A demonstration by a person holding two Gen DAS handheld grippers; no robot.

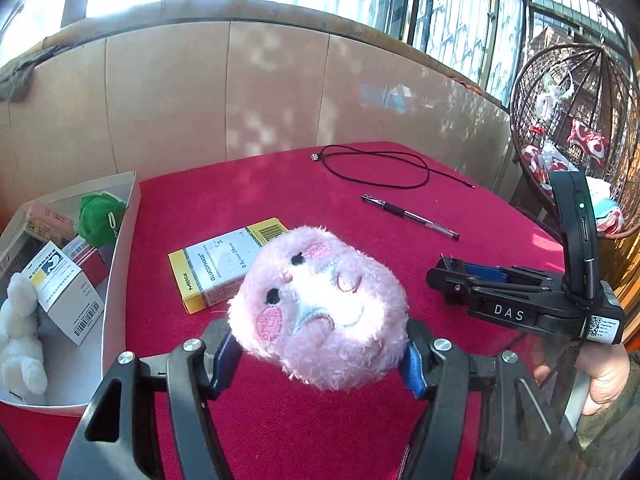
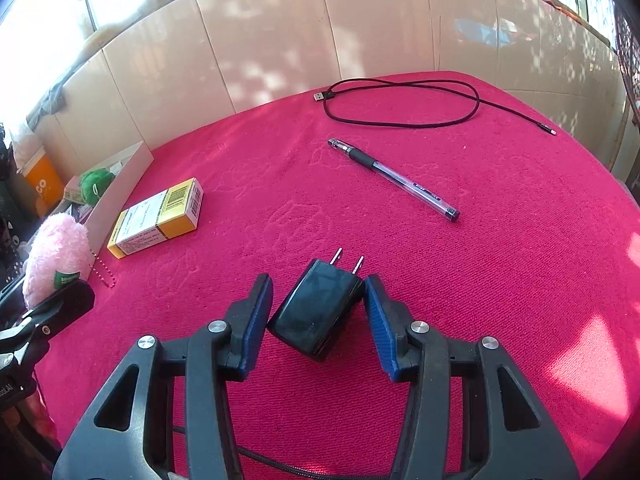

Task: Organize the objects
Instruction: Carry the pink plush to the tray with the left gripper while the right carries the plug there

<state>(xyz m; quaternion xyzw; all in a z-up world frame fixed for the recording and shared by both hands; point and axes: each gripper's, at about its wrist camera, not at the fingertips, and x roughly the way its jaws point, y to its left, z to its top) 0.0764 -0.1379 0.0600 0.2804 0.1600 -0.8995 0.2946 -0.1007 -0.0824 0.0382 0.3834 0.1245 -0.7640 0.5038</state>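
Holding the pink plush toy [image 1: 320,304] clamped between its blue pads, the left gripper [image 1: 320,354] carries it clear of the red cloth [image 1: 280,432], just right of the white box [image 1: 120,256], probably the sorting destination since a green plush [image 1: 100,218] and cartons already lie inside. The right gripper [image 2: 318,316] stands with jaws spread around the black charger [image 2: 320,312]; one pad appears to touch it, no firm grip yet. Charger lies on the cloth, well right of the box.
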